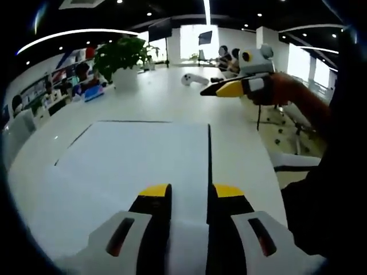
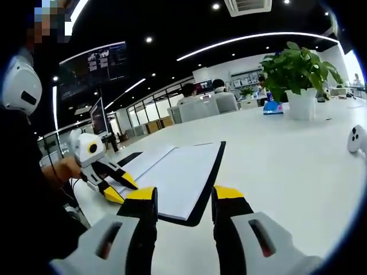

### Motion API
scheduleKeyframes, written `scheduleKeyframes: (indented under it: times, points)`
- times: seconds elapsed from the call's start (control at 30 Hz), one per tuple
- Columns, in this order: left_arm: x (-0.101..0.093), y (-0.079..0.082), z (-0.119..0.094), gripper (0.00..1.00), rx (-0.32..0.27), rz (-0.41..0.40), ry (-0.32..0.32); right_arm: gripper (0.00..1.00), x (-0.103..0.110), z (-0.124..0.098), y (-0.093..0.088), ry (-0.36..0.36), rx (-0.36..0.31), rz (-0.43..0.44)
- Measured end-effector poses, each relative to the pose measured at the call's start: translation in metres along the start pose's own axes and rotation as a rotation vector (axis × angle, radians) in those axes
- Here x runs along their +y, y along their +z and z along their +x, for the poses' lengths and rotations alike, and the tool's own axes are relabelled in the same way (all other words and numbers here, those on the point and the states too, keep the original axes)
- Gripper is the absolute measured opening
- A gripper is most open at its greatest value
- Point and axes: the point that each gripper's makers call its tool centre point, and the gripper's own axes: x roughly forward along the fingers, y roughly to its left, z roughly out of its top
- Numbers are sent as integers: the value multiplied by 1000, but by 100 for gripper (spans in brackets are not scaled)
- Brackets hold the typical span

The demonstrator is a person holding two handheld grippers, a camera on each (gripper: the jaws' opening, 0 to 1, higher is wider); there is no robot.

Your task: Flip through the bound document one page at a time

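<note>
We see a long white table in an open office, with a potted plant standing at its far part and a small white controller lying near it (in the right gripper view the plant sits at upper right and the controller at the right edge). A blue object lies just beside the plant's pot. People sit at the far end of the table, and office chairs stand along its side.

The document lies flat and open on the table, white pages up, with a dark cover edge showing along its border. In the left gripper view its long axis runs away from us, toward the plant, and the dark edge runs straight ahead between the jaws. In the right gripper view the document runs diagonally from lower left toward upper right, its near corner just ahead of the jaws.

The left hand-held gripper hangs low over the near end of the document, its yellow-tipped jaws apart with a gap of white page between them; we see nothing held. In the right gripper view it shows at the left, over the document's left edge, in a person's hand.

The right hand-held gripper stands with jaws spread, nothing between them, just short of the document's corner. In the left gripper view it is raised above the table, off the document's far right, and there its tips look close together, so we go by its own view.
</note>
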Motion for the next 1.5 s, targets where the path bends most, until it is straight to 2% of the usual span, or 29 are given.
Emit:
scheduleKeyframes:
  times: [0.27, 0.63, 0.83, 1.17, 1.5]
  points:
    - [3, 1, 0, 31, 5, -20, -11, 38, -2, -1, 0, 5, -3, 3]
    - [5, 2, -1, 28, -18, -69, -43, 37, -5, -5, -3, -4, 5, 10]
    - [3, 1, 0, 29, 12, -18, -31, 37, -8, -6, -1, -10, -2, 10]
    - [2, 0, 1, 30, 40, 13, -31, 37, -9, -4, -3, -8, 5, 3]
    - [4, 1, 0, 30, 13, -58, -77, 37, -9, -4, -3, -4, 10, 1]
